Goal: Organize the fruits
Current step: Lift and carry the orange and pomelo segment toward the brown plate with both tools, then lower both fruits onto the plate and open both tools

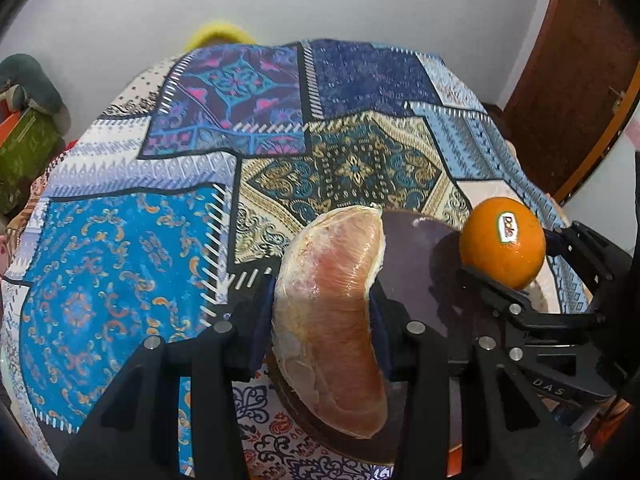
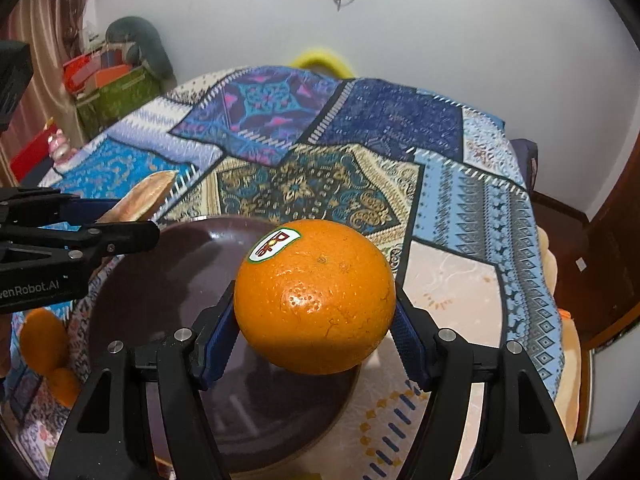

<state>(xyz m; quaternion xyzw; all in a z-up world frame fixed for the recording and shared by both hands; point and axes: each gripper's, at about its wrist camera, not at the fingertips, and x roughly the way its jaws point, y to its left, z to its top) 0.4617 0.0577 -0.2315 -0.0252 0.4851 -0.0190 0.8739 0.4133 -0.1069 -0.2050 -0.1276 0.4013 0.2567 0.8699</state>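
Observation:
My left gripper (image 1: 322, 320) is shut on a plastic-wrapped pomelo wedge (image 1: 336, 316), pinkish with a pale rind, held above the left edge of a dark brown plate (image 1: 416, 280). My right gripper (image 2: 314, 320) is shut on an orange (image 2: 316, 296) with a Dole sticker, held above the same plate (image 2: 160, 300). The orange also shows in the left wrist view (image 1: 502, 250), at the plate's right side. The wedge's tip shows in the right wrist view (image 2: 140, 196) at the plate's far left.
The plate sits on a table under a patchwork cloth (image 1: 200, 160) of blue, purple and gold panels. Two small orange fruits (image 2: 44, 344) lie on the cloth left of the plate. A wooden door (image 1: 580, 60) stands to the right, boxes (image 2: 112, 88) at the far left.

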